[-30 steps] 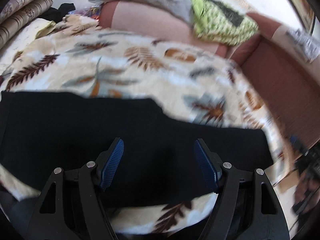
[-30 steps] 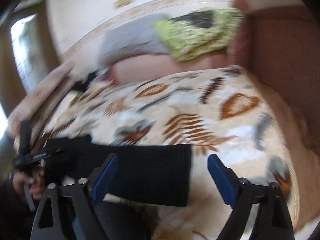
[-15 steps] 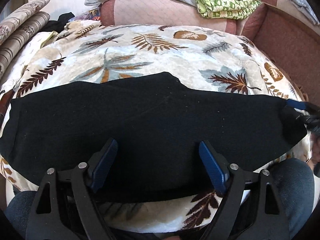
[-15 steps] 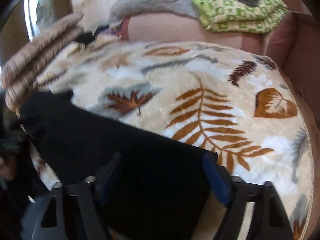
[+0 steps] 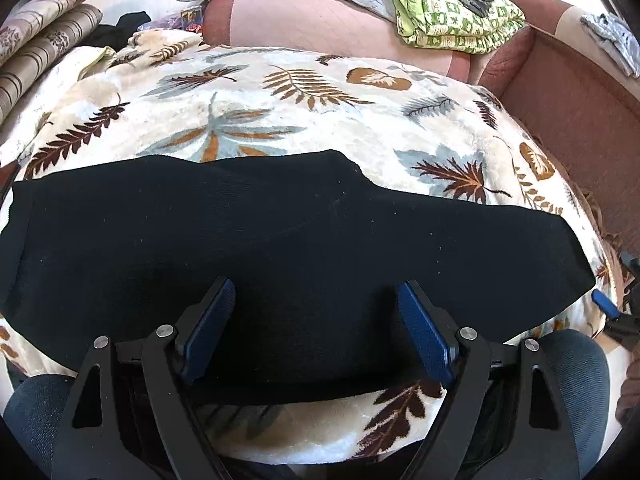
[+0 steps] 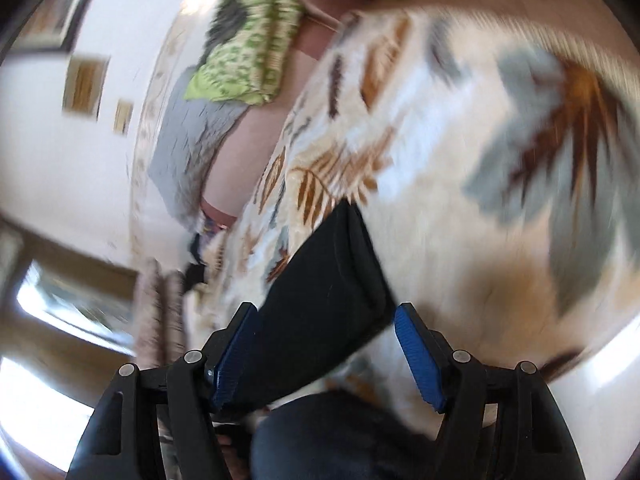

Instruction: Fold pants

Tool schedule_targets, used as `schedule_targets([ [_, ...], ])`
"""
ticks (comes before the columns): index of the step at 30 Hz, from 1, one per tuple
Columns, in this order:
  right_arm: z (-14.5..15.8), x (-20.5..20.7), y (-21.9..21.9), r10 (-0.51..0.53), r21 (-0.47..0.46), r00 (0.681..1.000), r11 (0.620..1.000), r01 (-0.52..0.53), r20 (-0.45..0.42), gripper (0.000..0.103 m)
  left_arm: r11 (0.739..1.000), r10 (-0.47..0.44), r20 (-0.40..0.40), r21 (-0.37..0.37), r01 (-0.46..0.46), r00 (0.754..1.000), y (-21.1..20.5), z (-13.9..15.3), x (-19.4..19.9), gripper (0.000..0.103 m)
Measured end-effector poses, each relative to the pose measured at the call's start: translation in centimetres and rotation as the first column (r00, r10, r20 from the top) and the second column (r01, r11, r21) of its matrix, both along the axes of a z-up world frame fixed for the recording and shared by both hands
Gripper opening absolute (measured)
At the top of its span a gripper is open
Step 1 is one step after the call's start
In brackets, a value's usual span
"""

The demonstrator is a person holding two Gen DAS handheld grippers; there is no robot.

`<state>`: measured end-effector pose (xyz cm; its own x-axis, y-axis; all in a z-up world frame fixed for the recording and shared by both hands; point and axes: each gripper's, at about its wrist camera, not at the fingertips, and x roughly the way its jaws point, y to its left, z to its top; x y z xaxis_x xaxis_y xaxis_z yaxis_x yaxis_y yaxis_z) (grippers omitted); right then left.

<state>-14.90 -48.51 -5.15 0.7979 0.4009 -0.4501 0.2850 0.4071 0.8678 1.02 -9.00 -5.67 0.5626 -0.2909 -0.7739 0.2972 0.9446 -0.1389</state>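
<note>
The black pants [image 5: 280, 240] lie flat across the leaf blanket [image 5: 304, 120]. My left gripper [image 5: 312, 312] hangs wide above them; my right gripper [image 6: 326, 344], wide too, has swung to their end, ready to fold.

A home living room: blanket-draped sofa [image 5: 568, 120], piled bedding [image 5: 452, 4], framed wall pictures [image 6: 84, 84].

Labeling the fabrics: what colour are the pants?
Plain black pants, no visible pattern. Clearest in the left wrist view, laid on the leaf-print blanket.
</note>
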Motion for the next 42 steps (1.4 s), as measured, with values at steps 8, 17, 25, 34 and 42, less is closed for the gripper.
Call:
schedule_targets([
  [8,-3.3,0.1,-0.4,-0.085,0.215,0.996,0.973,0.085,-0.009,0.07,0.999,-0.003,0.017,0.05,0.002,1.0,-0.6,-0.3,-0.1,0.084],
  [17,-3.8,-0.6,0.0,-0.077,0.141,0.995,0.988,0.067,0.065,0.038,0.998,-0.005,0.018,0.058,0.004,1.0,-0.7,-0.3,-0.2,0.084],
  [25,-5.0,-1.1,-0.4,-0.104,0.163,0.993,0.982,0.095,0.047,0.021,0.998,-0.005,0.021,0.065,0.003,1.0,-0.7,-0.3,-0.2,0.084],
  [34,-5.0,-0.6,-0.1,-0.09,0.143,0.994,0.987,0.08,0.066,0.018,0.998,-0.005,0.021,0.061,0.004,1.0,-0.7,-0.4,-0.2,0.084],
  [42,-5.1,-0.3,-0.2,-0.106,0.15,0.994,0.984,0.099,0.039,0.018,1.0,-0.004,0.008,0.021,0.003,1.0,-0.3,-0.2,-0.1,0.084],
])
